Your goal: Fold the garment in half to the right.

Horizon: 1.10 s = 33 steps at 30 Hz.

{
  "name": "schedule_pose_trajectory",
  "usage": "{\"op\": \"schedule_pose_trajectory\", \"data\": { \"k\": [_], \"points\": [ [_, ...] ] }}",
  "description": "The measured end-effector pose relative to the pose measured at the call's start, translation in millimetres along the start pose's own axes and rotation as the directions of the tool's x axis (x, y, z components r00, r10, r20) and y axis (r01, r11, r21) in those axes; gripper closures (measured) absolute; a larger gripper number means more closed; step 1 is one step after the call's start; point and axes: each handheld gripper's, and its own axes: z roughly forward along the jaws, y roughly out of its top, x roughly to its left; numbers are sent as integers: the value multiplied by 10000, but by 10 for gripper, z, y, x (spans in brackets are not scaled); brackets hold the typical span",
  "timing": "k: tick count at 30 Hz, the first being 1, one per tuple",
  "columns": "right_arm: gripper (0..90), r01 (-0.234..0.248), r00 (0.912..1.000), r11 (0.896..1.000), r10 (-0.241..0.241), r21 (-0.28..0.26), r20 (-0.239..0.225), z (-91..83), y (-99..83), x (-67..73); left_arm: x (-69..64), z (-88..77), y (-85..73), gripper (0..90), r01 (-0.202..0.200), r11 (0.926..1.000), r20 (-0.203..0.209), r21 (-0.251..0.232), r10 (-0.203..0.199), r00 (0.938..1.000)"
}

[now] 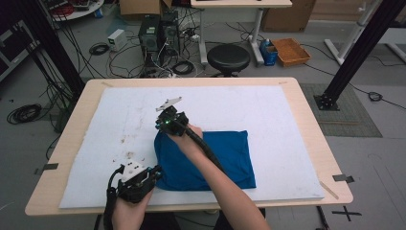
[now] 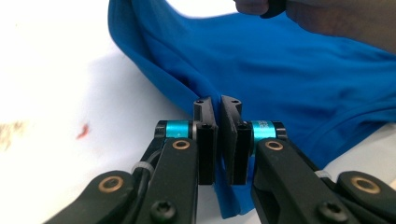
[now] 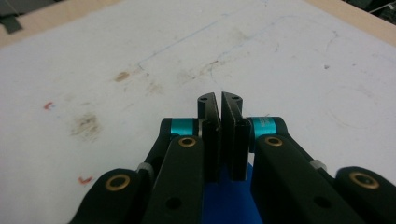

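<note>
A folded blue cloth (image 1: 218, 160) lies on the white mat (image 1: 268, 120), right of centre and toward the near edge. My left gripper (image 1: 154, 175) is shut on the cloth's near left corner; in the left gripper view the blue fabric (image 2: 280, 70) runs down between the closed jaws of that gripper (image 2: 218, 103). My right gripper (image 1: 163, 125) is shut on the cloth's far left corner, where the edge is lifted off the mat. In the right gripper view a strip of blue cloth (image 3: 229, 200) shows under the closed jaws of this gripper (image 3: 219, 100).
The mat covers most of a wooden table (image 1: 306, 124) and bears brown stains (image 1: 125, 140) left of the cloth. Beyond the table stand a black stool (image 1: 228, 57), computer towers (image 1: 155, 32) with loose cables and a cardboard box (image 1: 289, 51).
</note>
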Motion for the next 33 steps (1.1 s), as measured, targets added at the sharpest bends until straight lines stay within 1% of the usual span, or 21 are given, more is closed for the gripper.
{"op": "schedule_pose_trajectory", "data": {
  "k": [3, 5, 7, 9, 12, 13, 15, 18, 19, 20, 23, 27, 31, 33],
  "points": [
    [868, -143, 9995, 9996, 136, -255, -288, -177, -19, -105, -77, 16, 72, 848, -152, 9999, 190, -67, 153, 9997],
    [868, -196, 9990, 9993, 184, -306, -403, -288, -41, -168, -130, 31, 115, 848, -276, 9996, 344, -89, 279, 9990],
    [868, -183, 9985, 9990, 161, -415, -532, -391, -67, -230, -190, 48, 157, 848, -368, 9992, 478, -142, 374, 9982],
    [868, -112, 9984, 9984, 81, -555, -562, -495, -95, -280, -247, 69, 199, 848, -475, 9987, 627, -178, 485, 9969],
    [868, -109, 9977, 9974, 61, -707, -675, -646, -143, -362, -332, 109, 257, 848, -633, 9978, 845, -221, 650, 9943],
    [867, -160, 9970, 9973, 105, -718, -770, -696, -159, -389, -365, 123, 276, 848, -618, 9978, 948, -230, 637, 9935],
    [867, -191, 9959, 9968, 121, -772, -897, -790, -192, -453, -428, 155, 315, 848, -740, 9969, 1105, -268, 765, 9909],
    [867, -235, 9957, 9964, 160, -815, -915, -921, -246, -553, -527, 215, 378, 848, -836, 9959, 1353, -346, 876, 9869],
    [867, -228, 9953, 9963, 149, -826, -958, -961, -267, -599, -559, 235, 398, 849, -882, 9955, 1456, -341, 922, 9850],
    [866, -319, 9949, 9961, 237, -827, -984, -1000, -289, -639, -595, 259, 418, 849, -897, 9953, 1550, -361, 943, 9834],
    [866, -322, 9954, 9957, 242, -870, -922, -1109, -364, -760, -713, 335, 473, 848, -930, 9950, 1917, -370, 984, 9765],
    [865, -463, 9959, 9942, 385, -968, -816, -1243, -485, -916, -899, 462, 533, 848, -1138, 9929, 2335, -331, 1184, 9651],
    [865, -429, 9969, 9944, 362, -968, -696, -1349, -610, -1061, -1080, 624, 567, 848, -1297, 9911, 2705, -312, 1333, 9535],
    [865, -438, 9970, 9949, 377, -912, -682, -1396, -670, -1131, -1164, 706, 581, 848, -1365, 9903, 2830, -268, 1384, 9491]
  ]
}}
